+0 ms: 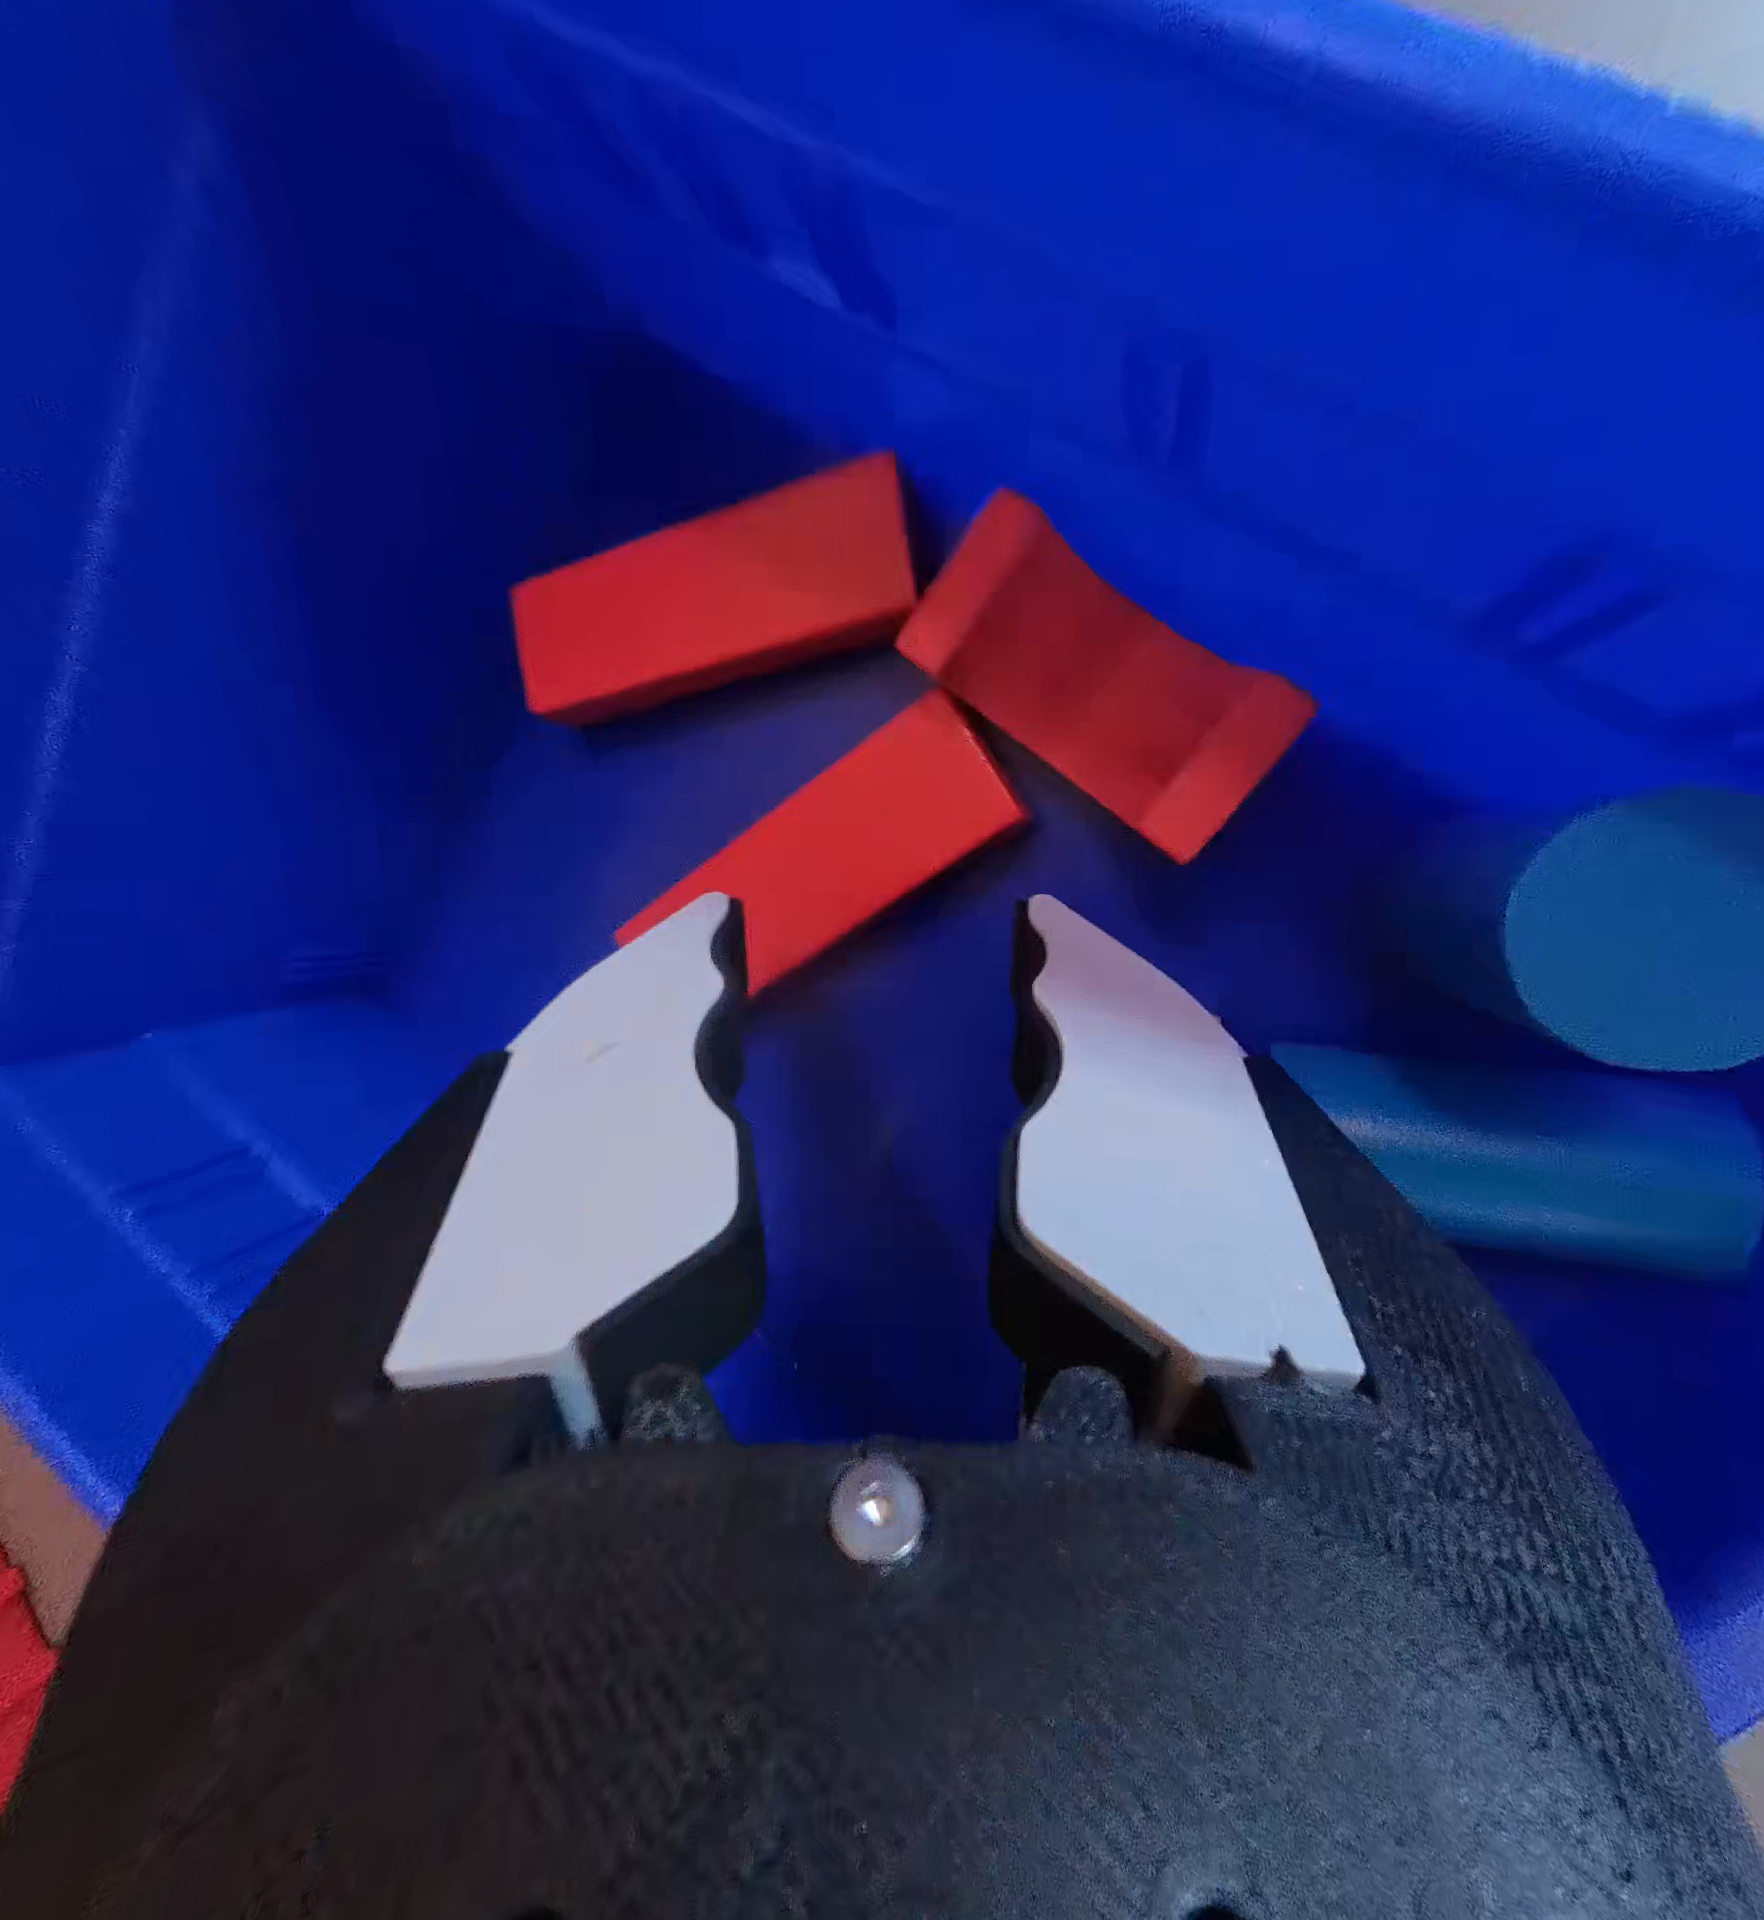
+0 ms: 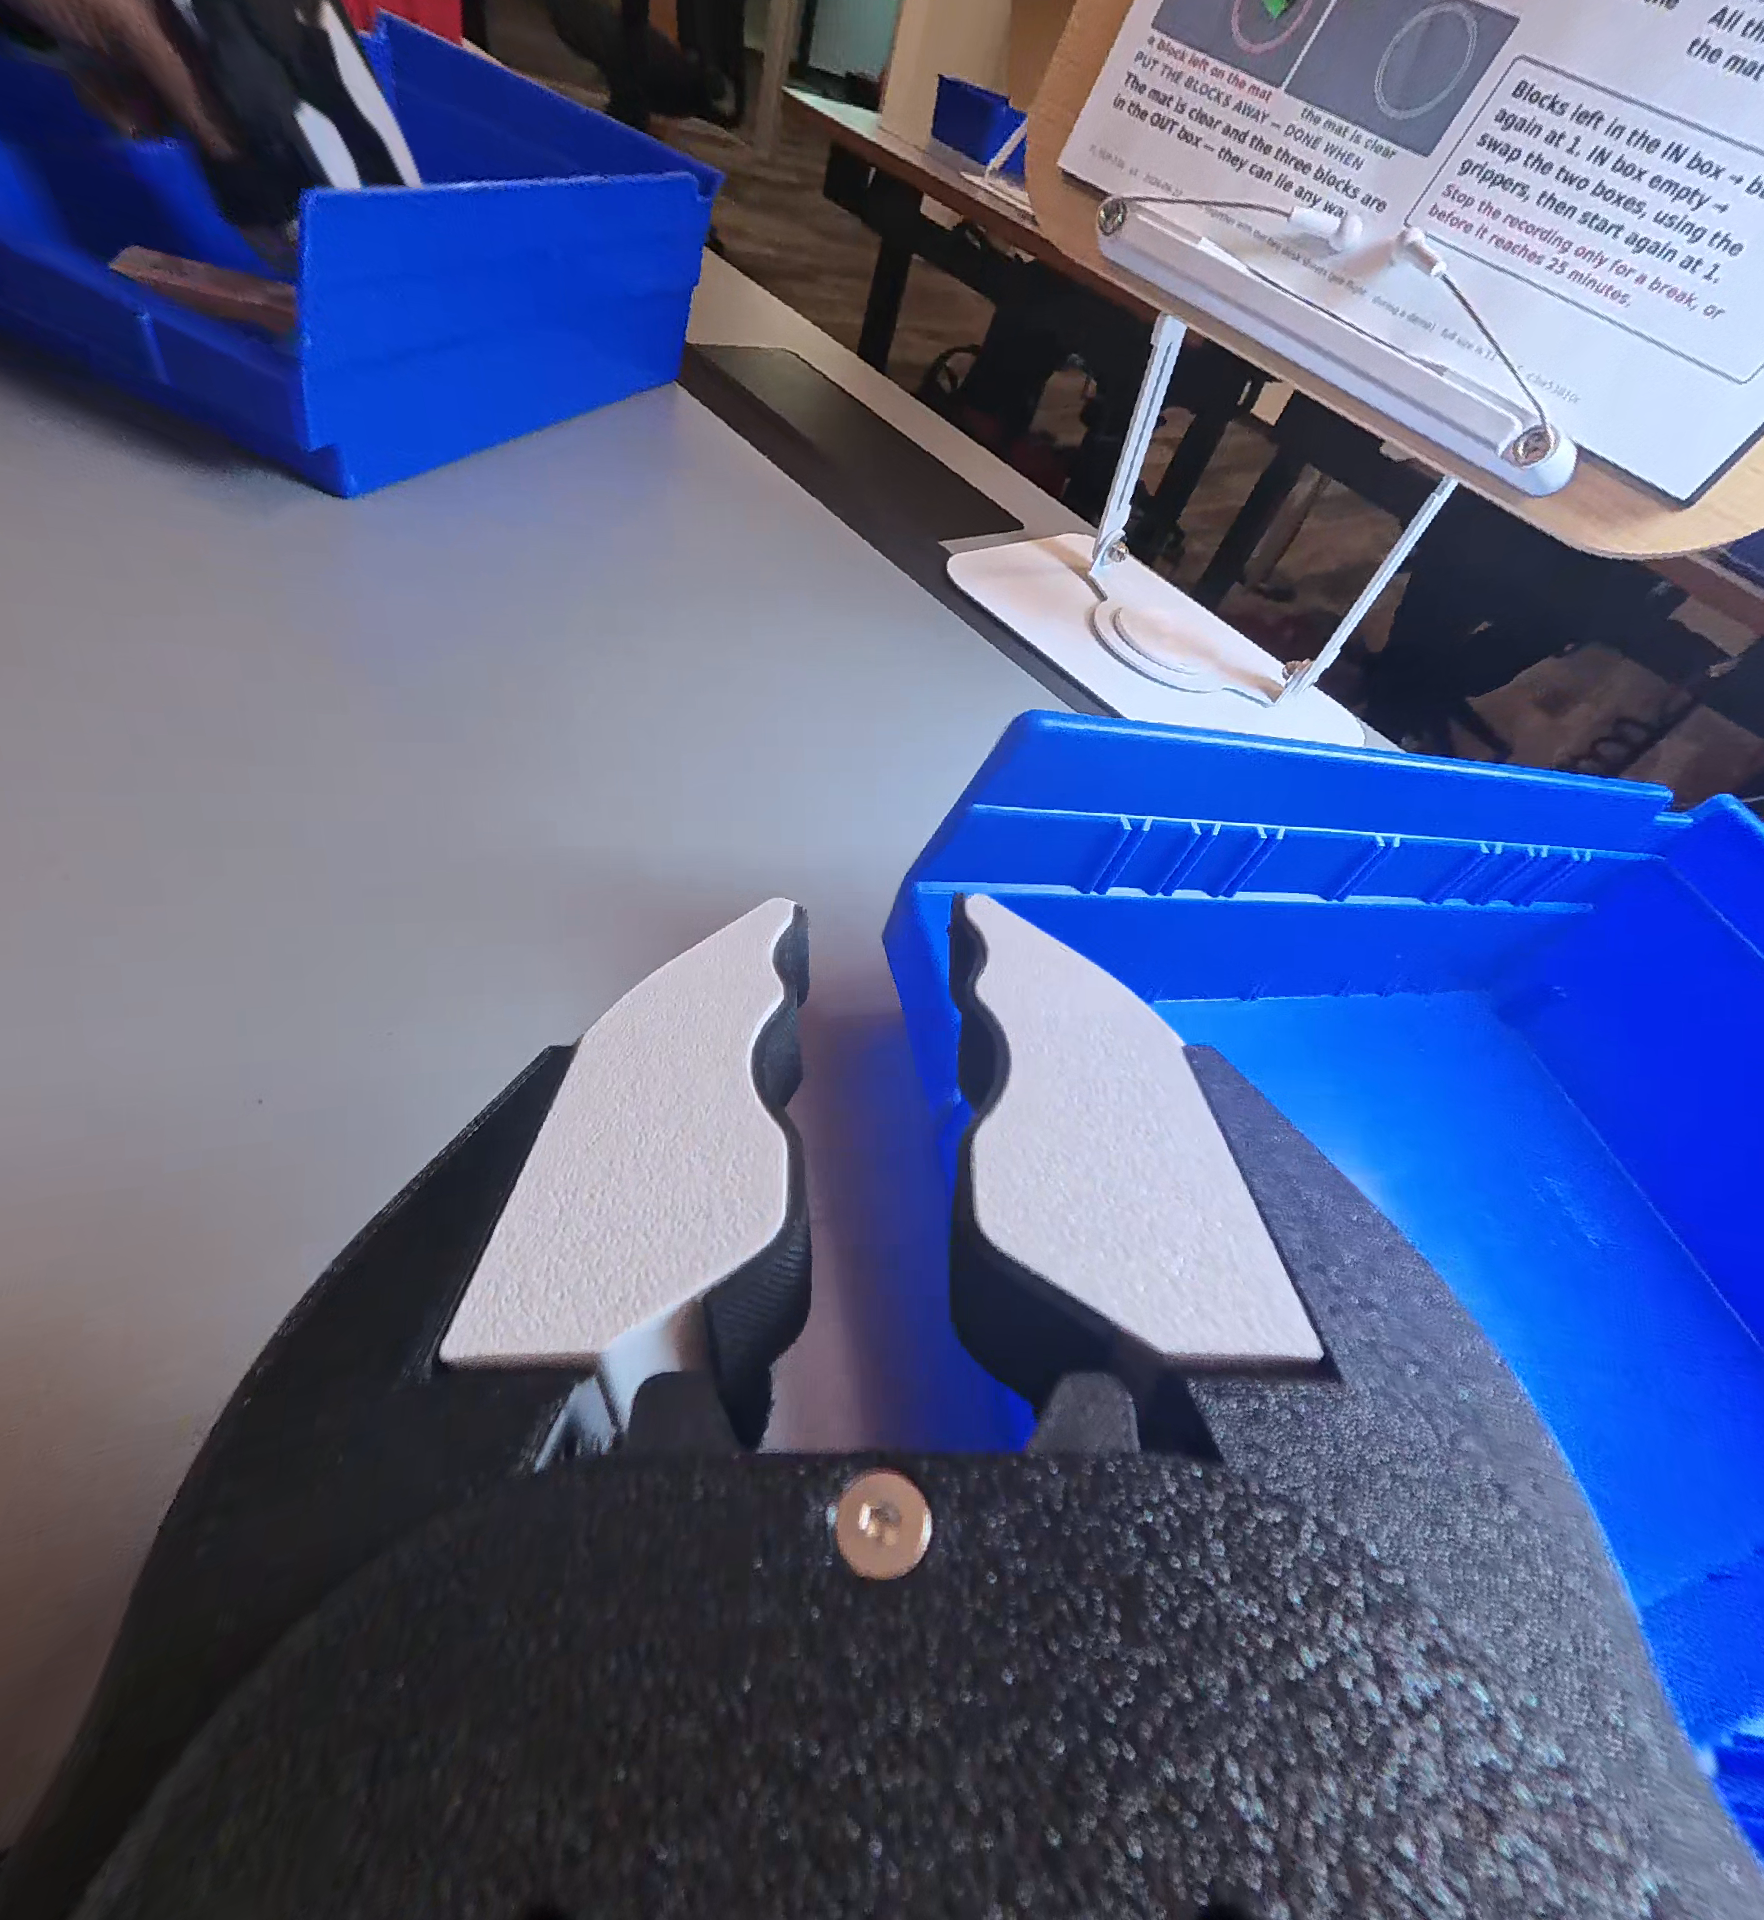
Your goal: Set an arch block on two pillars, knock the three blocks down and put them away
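Observation:
In the left wrist view, three red blocks lie on the floor of a blue bin (image 1: 234,520): a rectangular pillar (image 1: 712,592), a second pillar (image 1: 836,842) and an arch block (image 1: 1096,665) lying on its back. They touch one another. My left gripper (image 1: 878,925) is open and empty, just above the nearer pillar. My right gripper (image 2: 878,914) is open and empty at the near left corner of a second, empty blue bin (image 2: 1273,862). That bin's corner wall shows between the fingers.
A teal cylinder (image 1: 1678,925) and a teal block (image 1: 1543,1153) lie in the first bin at the right. That bin (image 2: 493,301) stands far left on the grey table (image 2: 442,675). An instruction sheet on a white stand (image 2: 1117,623) stands at the back right. Spacing between my two grippers at the tips: around 45 cm. My left gripper is the nearer one to the arch block (image 1: 1096,665): about 4 cm, against 40 cm.

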Motion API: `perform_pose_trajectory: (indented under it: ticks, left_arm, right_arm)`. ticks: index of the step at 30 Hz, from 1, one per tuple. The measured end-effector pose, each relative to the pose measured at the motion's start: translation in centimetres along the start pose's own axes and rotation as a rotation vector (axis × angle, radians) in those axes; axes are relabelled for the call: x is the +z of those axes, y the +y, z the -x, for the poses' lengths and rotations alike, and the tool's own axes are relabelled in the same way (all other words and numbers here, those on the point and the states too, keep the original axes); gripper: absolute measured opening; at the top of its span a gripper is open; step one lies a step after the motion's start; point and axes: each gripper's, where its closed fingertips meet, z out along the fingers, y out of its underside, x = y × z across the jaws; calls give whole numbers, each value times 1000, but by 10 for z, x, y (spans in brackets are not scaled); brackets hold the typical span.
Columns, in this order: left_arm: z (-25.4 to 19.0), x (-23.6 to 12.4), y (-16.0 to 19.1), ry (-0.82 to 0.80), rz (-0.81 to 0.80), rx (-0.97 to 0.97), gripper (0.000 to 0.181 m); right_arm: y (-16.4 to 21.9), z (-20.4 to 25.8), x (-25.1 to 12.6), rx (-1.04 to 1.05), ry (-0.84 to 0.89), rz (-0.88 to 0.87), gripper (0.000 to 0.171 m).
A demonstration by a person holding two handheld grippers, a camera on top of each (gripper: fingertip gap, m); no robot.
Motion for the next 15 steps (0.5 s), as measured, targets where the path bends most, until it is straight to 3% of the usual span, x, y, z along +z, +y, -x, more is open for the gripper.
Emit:
perform_pose_trajectory:
  ticks: [4, 11, 15]
  left_arm:
    - [-11, 11, -3, 102, 12, 68, 61]
    - [-10, 23, 3, 280, 214, 216, 80]
    - [-12, 29, 4, 402, 220, 199, 83]
  right_arm:
    - [6, 5, 4, 18, -28, 13, 25]
    - [7, 18, 6, 1, -85, 23, 22]
    - [3, 52, 2, -14, -272, 6, 22]
